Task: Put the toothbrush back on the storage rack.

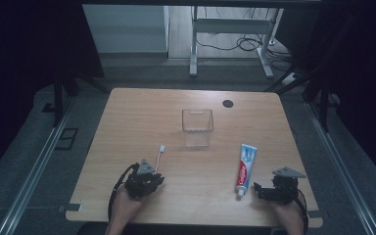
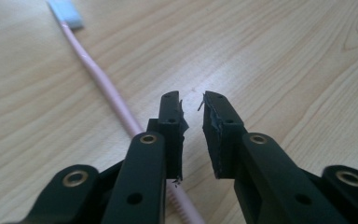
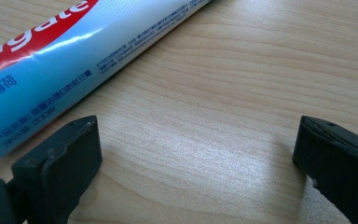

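Closest to the lens, the left claw (image 2: 193, 114) has its two black jaws pinched down to a thin slit, and as far as I can see nothing sits in that slit. That's the worry. The slim pink plastic toothbrush (image 2: 103, 83) runs along the pale wooden bench (image 1: 191, 196) just outside the left-hand jaw and passes under it, not between the pads. So if the hand lifts now, I'd guess it comes up empty, or the jaw drags the handle sideways and spins it. Could be the pads nip the handle lower down where the jaws hide it, I honestly can't tell.

From the high view the toothbrush (image 1: 159, 157) lies with its white bristle head pointing toward the clear square plastic cup (image 1: 197, 126) in the middle of the bench, handle end tucked under the left claw (image 1: 147, 177).

Over on the other side, the right claw (image 3: 196, 158) is spread wide and holds nothing. The blue, white and red toothpaste tube (image 3: 70, 65) lies just beyond one jaw, so closing from here would likely clip its edge or shove it rather than catch it. It's a squashy, rounded tube, so an off-centre pinch could squirt it out sideways. The cup is light too, so a knock on its rim could tip it.
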Available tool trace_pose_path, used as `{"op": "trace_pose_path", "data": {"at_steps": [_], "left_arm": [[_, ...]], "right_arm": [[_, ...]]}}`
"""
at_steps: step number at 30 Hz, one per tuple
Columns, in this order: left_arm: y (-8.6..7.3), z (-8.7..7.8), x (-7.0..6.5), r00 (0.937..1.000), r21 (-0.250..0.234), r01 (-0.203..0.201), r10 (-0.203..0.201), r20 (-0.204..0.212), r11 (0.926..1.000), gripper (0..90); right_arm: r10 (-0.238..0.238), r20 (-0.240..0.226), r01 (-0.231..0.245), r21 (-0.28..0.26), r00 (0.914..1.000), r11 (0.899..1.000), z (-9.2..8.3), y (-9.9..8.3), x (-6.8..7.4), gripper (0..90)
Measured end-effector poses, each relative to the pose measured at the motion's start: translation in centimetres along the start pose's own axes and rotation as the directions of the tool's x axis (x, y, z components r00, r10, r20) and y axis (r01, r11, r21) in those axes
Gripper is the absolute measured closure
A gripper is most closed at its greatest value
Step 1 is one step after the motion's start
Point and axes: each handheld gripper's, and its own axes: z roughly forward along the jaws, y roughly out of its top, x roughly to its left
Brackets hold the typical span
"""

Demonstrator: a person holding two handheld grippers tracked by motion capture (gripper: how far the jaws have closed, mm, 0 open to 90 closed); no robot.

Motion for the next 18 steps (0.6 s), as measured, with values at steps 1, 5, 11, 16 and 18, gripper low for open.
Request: {"op": "trace_pose_path", "data": {"at_steps": [1,5,11,16,18], "left_arm": [[-0.1,0.2,-0.1,0.9999,0.020,-0.009,0.009,-0.011,0.9998,78.2],[-0.2,0.2,0.1,0.9997,0.031,-0.006,0.007,-0.022,0.9995,78.4],[-0.7,-0.4,0.9,0.9991,0.030,0.022,-0.020,-0.037,0.9993,78.2],[-1.1,-0.8,1.7,0.9978,0.029,0.029,-0.027,-0.060,0.9992,77.8],[-1.2,-1.1,2.0,0.9975,0.024,0.034,-0.032,-0.063,0.9991,77.7]], "right_arm": [[-0.001,0.000,0.001,0.000,1.0000,1.000,0.0,0.0,0.0,0.6],[-0.001,-0.001,0.001,0.000,1.0000,1.000,0.0,0.0,0.0,0.5],[-0.002,-0.002,0.002,0.000,1.0000,1.000,0.0,0.0,0.0,0.5],[-0.003,-0.003,0.003,0.000,1.0000,1.000,0.0,0.0,0.0,0.5],[-0.003,-0.002,0.003,0.001,1.0000,1.000,0.0,0.0,0.0,0.5]]}}
